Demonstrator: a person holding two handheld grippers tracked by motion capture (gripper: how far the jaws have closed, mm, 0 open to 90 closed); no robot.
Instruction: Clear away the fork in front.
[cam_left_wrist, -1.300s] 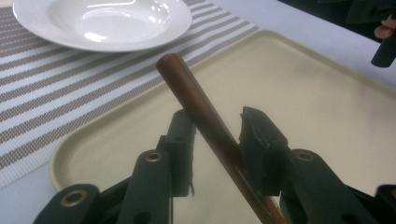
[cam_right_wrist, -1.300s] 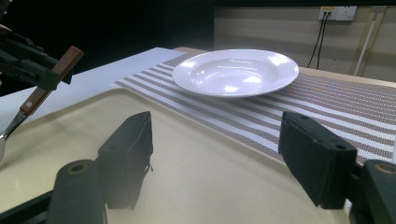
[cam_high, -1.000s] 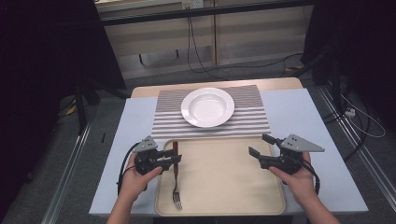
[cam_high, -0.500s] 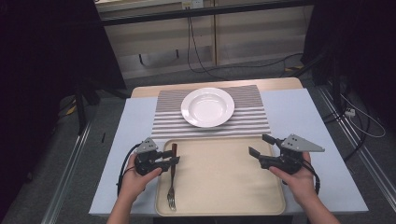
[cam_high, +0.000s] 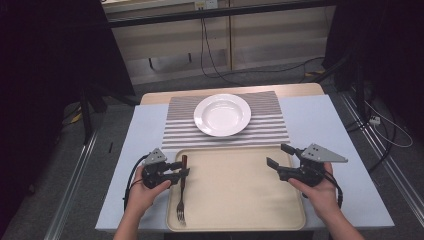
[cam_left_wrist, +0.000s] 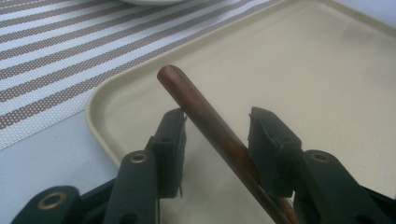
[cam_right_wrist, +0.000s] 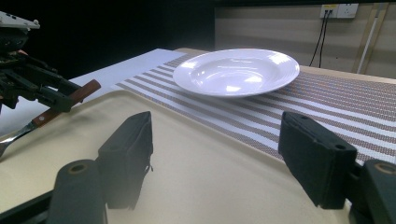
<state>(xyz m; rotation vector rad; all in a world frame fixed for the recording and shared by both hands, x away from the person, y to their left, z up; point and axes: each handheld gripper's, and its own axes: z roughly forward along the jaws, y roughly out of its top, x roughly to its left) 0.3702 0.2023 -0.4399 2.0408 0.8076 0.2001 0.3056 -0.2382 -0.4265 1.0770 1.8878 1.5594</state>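
Note:
A fork (cam_high: 181, 197) with a brown wooden handle (cam_left_wrist: 201, 107) lies on the left side of a beige tray (cam_high: 235, 192), tines toward the person. My left gripper (cam_high: 181, 168) straddles the handle near its far end. Its jaws stand apart, and a gap shows between the handle and one jaw, so it is open. My right gripper (cam_high: 276, 155) hovers open over the tray's right edge with nothing between its jaws (cam_right_wrist: 215, 135). In the right gripper view the left gripper (cam_right_wrist: 37, 88) and the fork handle (cam_right_wrist: 86, 89) appear at the far left.
A white deep plate (cam_high: 222, 114) rests on a striped placemat (cam_high: 270, 129) just beyond the tray. A pale blue cloth (cam_high: 320, 120) covers the table. Dark floor and cables surround the table.
The fork's tines have swung slightly to the left while the left gripper stays at the handle. The right gripper has not moved.

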